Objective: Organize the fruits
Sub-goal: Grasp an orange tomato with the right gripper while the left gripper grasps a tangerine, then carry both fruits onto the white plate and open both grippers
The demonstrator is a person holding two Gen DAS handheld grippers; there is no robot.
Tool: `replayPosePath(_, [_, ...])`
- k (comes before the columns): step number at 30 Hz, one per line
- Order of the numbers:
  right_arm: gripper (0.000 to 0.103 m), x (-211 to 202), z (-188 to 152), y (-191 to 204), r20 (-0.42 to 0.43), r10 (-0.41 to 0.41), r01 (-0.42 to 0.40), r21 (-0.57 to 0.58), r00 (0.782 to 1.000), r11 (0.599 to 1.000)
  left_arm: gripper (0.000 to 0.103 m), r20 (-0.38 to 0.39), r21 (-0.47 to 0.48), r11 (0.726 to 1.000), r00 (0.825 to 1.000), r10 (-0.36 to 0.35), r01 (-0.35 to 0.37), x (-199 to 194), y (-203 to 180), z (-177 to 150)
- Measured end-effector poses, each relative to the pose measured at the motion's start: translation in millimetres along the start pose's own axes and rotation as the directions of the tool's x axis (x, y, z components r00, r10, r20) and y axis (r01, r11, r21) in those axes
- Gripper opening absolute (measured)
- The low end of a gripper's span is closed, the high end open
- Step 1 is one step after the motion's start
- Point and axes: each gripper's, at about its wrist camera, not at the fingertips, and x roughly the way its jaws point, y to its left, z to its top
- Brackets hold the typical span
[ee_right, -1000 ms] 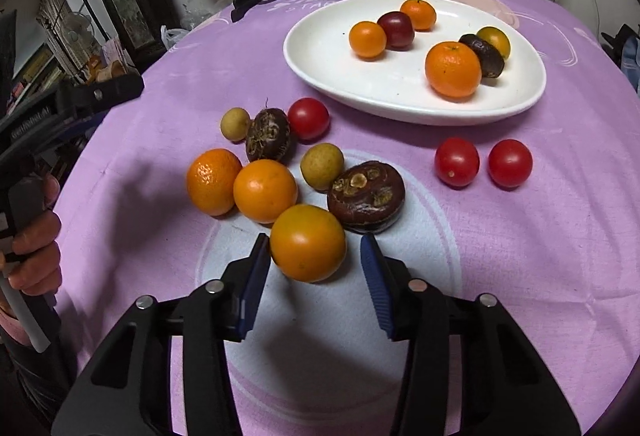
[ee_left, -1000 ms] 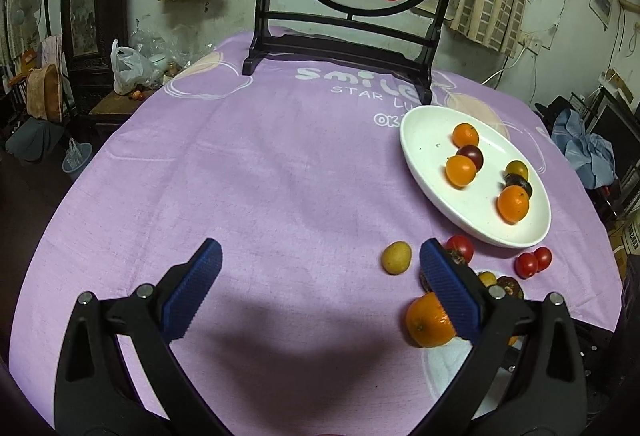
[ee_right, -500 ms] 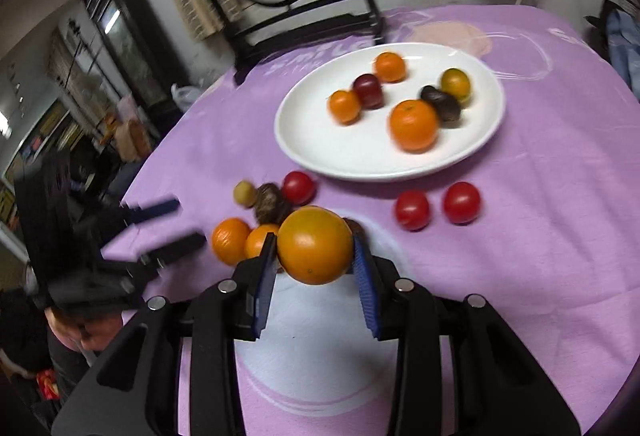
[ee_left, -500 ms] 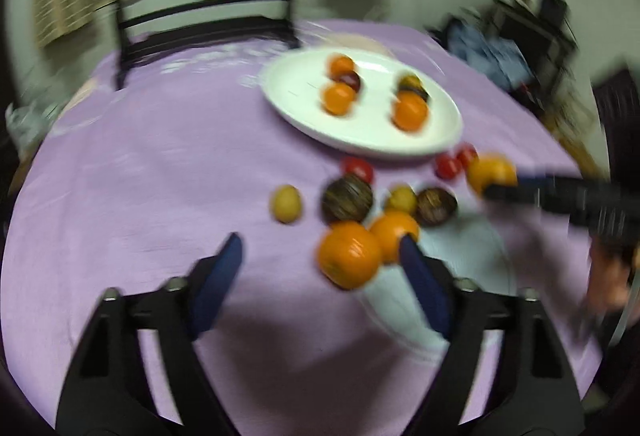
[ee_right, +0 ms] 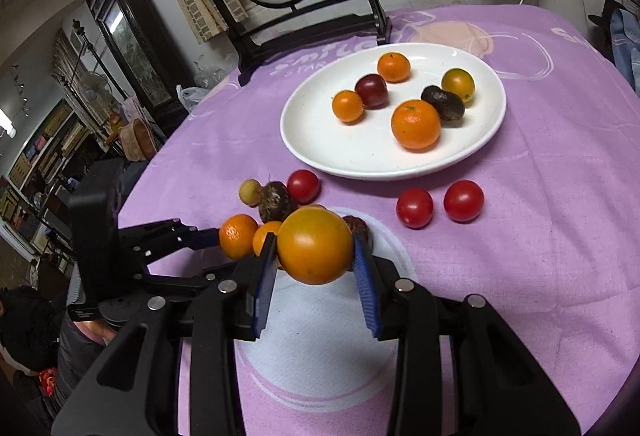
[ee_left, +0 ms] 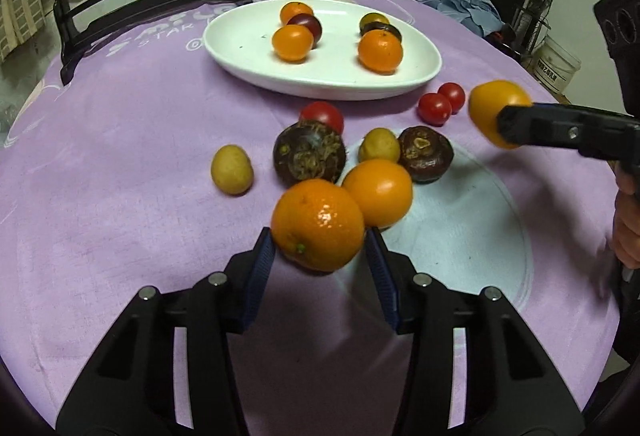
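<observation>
- Step in hand, as I judge it: both grippers carry fruit toward the white plate [ee_right: 486, 139]. Done well, each piece goes onto a bare patch of the dish and is let go low, so it does not roll into the six pieces already there.
- Right gripper [ee_right: 315, 263]: closed on a yellow-orange round fruit [ee_right: 315, 244], blue pads pressed to its two sides, fruit held clear of the cloth. In the left wrist view the same fruit [ee_left: 494, 107] sits at the right edge of the frame, just right of two cherry tomatoes [ee_left: 442, 103].
- Left gripper [ee_left: 320, 254]: closed around a mandarin [ee_left: 319, 224] at lower centre of the frame; pads meet its flanks. Whether it is off the cloth yet I cannot tell.
- Plate relative to grippers: upper centre in the left view [ee_left: 320, 85], upper right of centre in the right view, well ahead of both sets of fingertips.
- Loose stock on the purple tablecloth [ee_left: 100, 139], between grippers and plate: one smooth orange fruit [ee_left: 380, 191] touching the mandarin, two dark water chestnuts [ee_left: 309, 152], two small yellow-brown fruits [ee_left: 232, 169], one more cherry tomato [ee_left: 323, 115].
- Caution: the smooth orange fruit may roll when the mandarin leaves it.
</observation>
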Motion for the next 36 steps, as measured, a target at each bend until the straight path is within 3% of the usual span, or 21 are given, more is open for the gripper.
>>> replayPosePath(7, [0.038, 4.3, -1.3, -1.2, -0.008, -0.003, 0.003, 0.002, 1.0, 1.0, 0.048, 0.013, -0.023, 1.0, 1.0, -0.01, 0.01, 1.7, 6.1, -0.5])
replayPosePath(12, [0.038, 7.4, -3.9, 0.8, -0.019, -0.009, 0.009, -0.008, 1.0, 1.0, 0.048, 0.029, 0.018, 1.0, 0.999, 0.024, -0.025, 1.7, -1.5, -1.3])
replayPosePath(16, [0.038, 10.3, -5.5, 2.5, -0.03, -0.018, 0.018, -0.018, 0.999, 1.0, 0.053, 0.055, 0.03, 1.0, 0.998, 0.006, -0.008, -2.7, -5.3, 0.5])
replayPosePath(18, [0.038, 11.9, -6.4, 4.1, -0.034, -0.022, 0.021, -0.027, 0.999, 0.999, 0.052, 0.053, 0.039, 0.999, 0.999, 0.009, -0.011, -1.3, -7.4, 0.1])
replayPosePath(20, [0.038, 12.2, -6.8, 4.7, -0.035, -0.021, 0.02, -0.032, 0.999, 0.999, 0.045, 0.043, 0.041, 0.999, 0.999, 0.031, -0.033, 2.4, -8.0, -0.2])
replayPosePath(25, [0.038, 11.0, -6.5, 5.9, -0.021, -0.013, 0.012, -0.04, 1.0, 0.999, 0.044, 0.036, 0.032, 0.998, 0.998, 0.051, -0.052, -3.8, -11.3, -2.4])
replayPosePath(27, [0.038, 9.5, -6.9, 7.7, -0.012, -0.012, 0.011, -0.049, 1.0, 0.999, 0.044, 0.073, 0.036, 0.997, 0.995, 0.072, -0.074, -16.7, -17.9, -4.0])
replayPosePath(30, [0.038, 3.5, -5.5, 12.7, 0.029, 0.016, -0.014, -0.073, 0.999, 0.997, 0.044, 0.152, 0.013, 0.999, 0.988, 0.035, -0.037, -41.1, -25.0, -3.6])
replayPosePath(34, [0.038, -11.0, 3.8, 17.7, 0.165, 0.01, 0.008, -0.108, 0.986, 0.994, 0.044, 0.29, -0.027, 0.999, 0.957, -0.009, 0.018, -69.6, -34.5, 14.6])
replayPosePath(36, [0.038, -13.0, 13.7, 14.3, 0.204, -0.015, 0.036, -0.099, 0.979, 0.994, 0.044, 0.322, -0.06, 0.998, 0.947, -0.001, 0.021, -71.9, -35.1, 31.8])
